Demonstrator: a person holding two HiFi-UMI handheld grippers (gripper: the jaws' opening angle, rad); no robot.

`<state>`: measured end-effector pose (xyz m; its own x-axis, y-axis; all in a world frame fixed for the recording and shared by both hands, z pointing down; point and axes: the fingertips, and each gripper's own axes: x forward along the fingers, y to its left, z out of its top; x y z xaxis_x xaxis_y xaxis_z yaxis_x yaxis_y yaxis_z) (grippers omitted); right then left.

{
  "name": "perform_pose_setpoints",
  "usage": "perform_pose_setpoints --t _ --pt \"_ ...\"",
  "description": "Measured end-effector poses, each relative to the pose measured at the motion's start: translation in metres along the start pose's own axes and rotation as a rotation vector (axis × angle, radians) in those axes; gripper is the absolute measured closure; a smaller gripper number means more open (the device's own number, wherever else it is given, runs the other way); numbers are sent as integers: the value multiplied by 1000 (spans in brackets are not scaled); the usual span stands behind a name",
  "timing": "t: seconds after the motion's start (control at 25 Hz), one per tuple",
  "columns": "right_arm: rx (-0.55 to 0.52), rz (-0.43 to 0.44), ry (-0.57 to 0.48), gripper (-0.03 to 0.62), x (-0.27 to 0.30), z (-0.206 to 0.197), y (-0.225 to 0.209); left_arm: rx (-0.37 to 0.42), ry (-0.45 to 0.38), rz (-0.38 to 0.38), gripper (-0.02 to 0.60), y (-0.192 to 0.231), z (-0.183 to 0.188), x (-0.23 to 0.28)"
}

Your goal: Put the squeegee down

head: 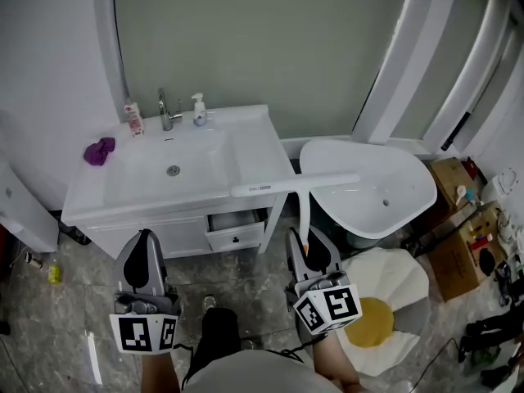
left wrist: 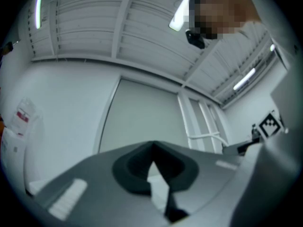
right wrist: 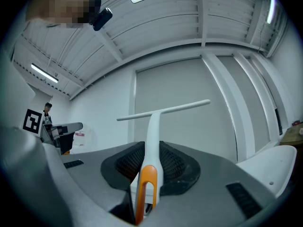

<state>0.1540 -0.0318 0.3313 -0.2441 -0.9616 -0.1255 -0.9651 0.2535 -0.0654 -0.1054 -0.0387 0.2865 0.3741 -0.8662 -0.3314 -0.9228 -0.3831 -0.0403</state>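
A white squeegee (head: 296, 187) with an orange loop at its handle end (right wrist: 147, 176) stands upright in my right gripper (head: 304, 242), which is shut on the handle. Its long blade lies crosswise at the top, in front of the gap between the white vanity (head: 250, 133) and the bathtub (head: 413, 182). In the right gripper view the handle (right wrist: 154, 126) rises from between the jaws, with the blade against the wall. My left gripper (head: 147, 242) is held low in front of the vanity, its jaws together with nothing between them (left wrist: 158, 176).
On the vanity are a purple cloth (head: 99, 151), a faucet (head: 166, 110) and two small bottles (head: 199, 110). A drawer (head: 236, 230) below stands open. A white and yellow object (head: 375, 322) lies on the floor at the right, near cardboard boxes (head: 463, 240).
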Motion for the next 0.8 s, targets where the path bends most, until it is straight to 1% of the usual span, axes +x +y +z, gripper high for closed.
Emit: perform_pose_setpoints --t 0.16,0.48,0.8 --pt "-1 -28 -11 502 38 0 -14 -5 -5 -30 574 14 -14 39" --pt "19 -80 -35 502 127 1 -29 -19 -17 -56 574 68 -35 121" --pt "23 -123 -38 500 198 -6 -29 -44 -5 -81 574 118 -60 177"
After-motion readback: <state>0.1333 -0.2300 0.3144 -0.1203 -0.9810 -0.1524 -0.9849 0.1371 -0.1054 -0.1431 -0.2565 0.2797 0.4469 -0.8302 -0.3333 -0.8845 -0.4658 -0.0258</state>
